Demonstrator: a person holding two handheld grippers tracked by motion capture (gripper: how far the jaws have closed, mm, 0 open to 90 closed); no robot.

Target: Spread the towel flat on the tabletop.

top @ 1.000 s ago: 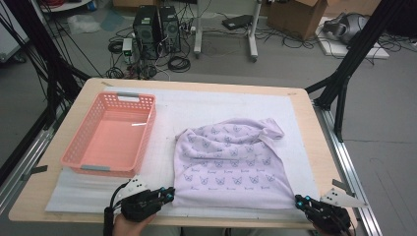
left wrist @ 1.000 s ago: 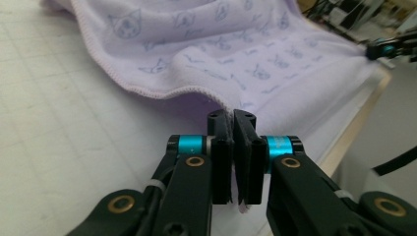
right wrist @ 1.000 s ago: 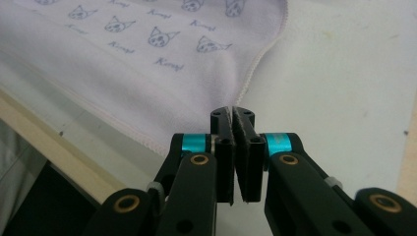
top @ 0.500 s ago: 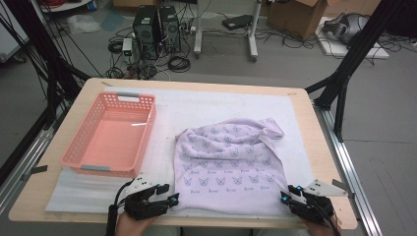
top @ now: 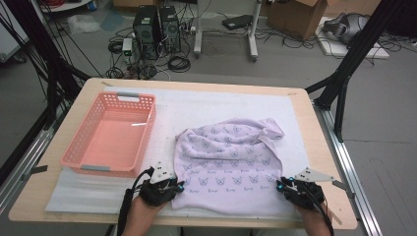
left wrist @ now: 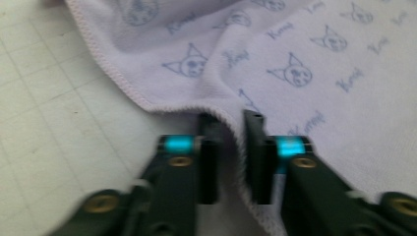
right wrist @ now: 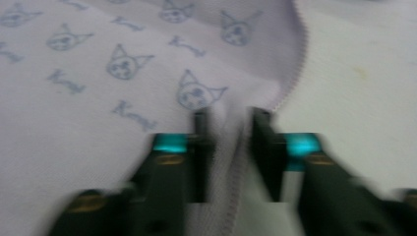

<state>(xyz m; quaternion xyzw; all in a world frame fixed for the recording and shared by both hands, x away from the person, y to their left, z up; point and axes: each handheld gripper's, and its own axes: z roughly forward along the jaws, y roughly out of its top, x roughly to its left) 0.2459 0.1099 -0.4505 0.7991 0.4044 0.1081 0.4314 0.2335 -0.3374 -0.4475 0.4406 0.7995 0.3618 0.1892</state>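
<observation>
A lilac towel [top: 228, 157] printed with blue cat faces lies rumpled on the white mat [top: 206, 105]. My left gripper [top: 178, 186] is at the towel's near left corner. In the left gripper view the left gripper [left wrist: 230, 120] is narrowly open, and the towel [left wrist: 305, 59] runs its hem down between the jaws. My right gripper [top: 281, 185] is at the near right corner. In the right gripper view the right gripper [right wrist: 228, 118] is narrowly open too, with the stitched edge of the towel [right wrist: 98, 73] between its jaws.
An empty pink plastic basket [top: 147, 128] stands on the left half of the mat. The wooden table [top: 302, 113] ends just behind my hands at the near edge. Black frame posts and cables stand beyond the table's far and side edges.
Both grippers have moved in from the table's near edge to the towel's near corners. The right one came left and forward, and the left one edged right. The towel lies as before.
</observation>
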